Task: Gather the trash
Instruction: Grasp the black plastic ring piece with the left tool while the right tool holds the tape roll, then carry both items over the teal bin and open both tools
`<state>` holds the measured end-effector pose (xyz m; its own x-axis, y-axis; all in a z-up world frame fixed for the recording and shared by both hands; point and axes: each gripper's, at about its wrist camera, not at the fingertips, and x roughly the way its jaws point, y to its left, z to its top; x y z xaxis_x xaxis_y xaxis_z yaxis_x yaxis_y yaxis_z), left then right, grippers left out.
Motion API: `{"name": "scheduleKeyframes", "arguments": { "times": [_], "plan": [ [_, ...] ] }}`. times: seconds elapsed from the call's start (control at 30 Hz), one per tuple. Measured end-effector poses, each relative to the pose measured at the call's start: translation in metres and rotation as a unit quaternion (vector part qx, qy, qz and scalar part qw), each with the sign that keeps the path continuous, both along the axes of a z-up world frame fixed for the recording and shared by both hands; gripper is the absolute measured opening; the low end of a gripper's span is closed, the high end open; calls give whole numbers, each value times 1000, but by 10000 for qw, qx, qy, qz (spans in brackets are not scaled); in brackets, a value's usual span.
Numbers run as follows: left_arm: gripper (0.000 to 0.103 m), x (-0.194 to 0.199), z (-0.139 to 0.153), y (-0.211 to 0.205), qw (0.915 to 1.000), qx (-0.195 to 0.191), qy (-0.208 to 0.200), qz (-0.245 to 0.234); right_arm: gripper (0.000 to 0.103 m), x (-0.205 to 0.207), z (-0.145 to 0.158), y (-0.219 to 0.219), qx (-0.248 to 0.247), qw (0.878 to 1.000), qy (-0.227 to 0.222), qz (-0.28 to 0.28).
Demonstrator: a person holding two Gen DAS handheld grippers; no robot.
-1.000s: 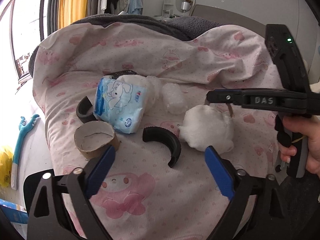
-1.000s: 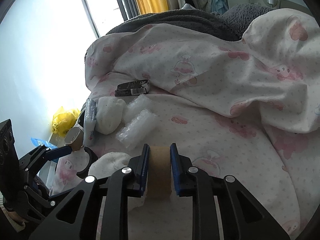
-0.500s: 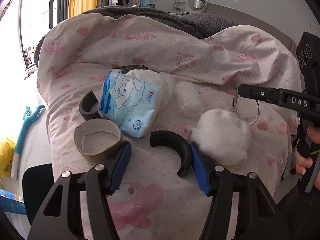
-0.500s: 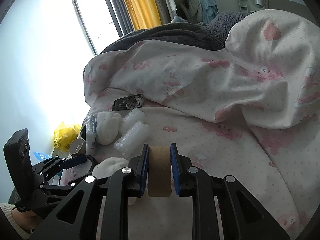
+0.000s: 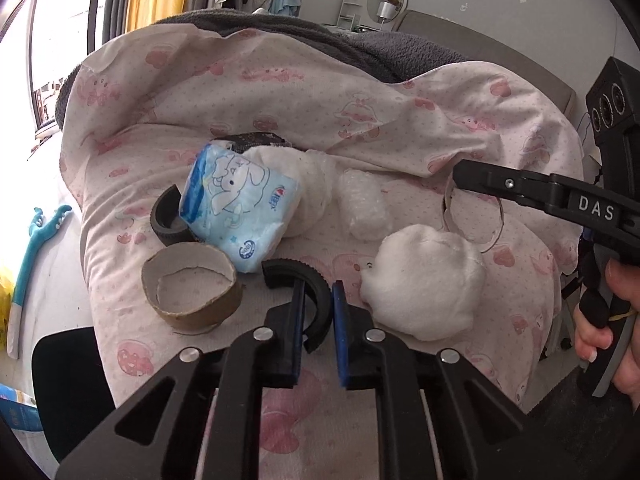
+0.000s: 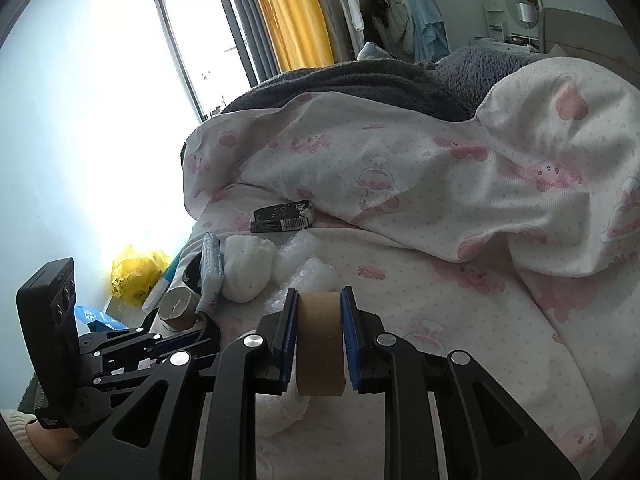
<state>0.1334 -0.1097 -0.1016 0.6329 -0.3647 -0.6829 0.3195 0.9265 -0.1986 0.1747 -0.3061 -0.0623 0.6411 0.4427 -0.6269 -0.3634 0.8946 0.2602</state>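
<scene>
Where "DAS" marks the right claw [image 5: 456, 178], cardboard ring [image 6: 320, 344] sits clamped.

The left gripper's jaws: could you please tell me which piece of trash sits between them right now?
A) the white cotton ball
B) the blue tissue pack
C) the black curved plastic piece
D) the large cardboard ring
C: in the left wrist view the left gripper has its blue pads closed on the black curved plastic piece, while the cotton ball, tissue pack and cardboard ring lie untouched on the bedding.
</scene>
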Motion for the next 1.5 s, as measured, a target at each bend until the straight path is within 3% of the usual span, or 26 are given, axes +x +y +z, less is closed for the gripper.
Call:
{"name": "scheduleKeyframes", "arguments": {
  "times": [0.47, 0.77, 1.5],
  "plan": [
    [14, -24, 25, 36, 9994, -191, -292, -61, 22, -8, 39, 37, -69, 9983, -559, -132],
    [14, -37, 35, 75, 9988, -172, -404, 197, 22, -7, 51, 73, 133, 9981, -595, 101],
    [14, -52, -5, 187, 9937, -205, 199, 1082, 22, -21, 53, 203, 15, 9921, -444, 1177]
  ]
}}
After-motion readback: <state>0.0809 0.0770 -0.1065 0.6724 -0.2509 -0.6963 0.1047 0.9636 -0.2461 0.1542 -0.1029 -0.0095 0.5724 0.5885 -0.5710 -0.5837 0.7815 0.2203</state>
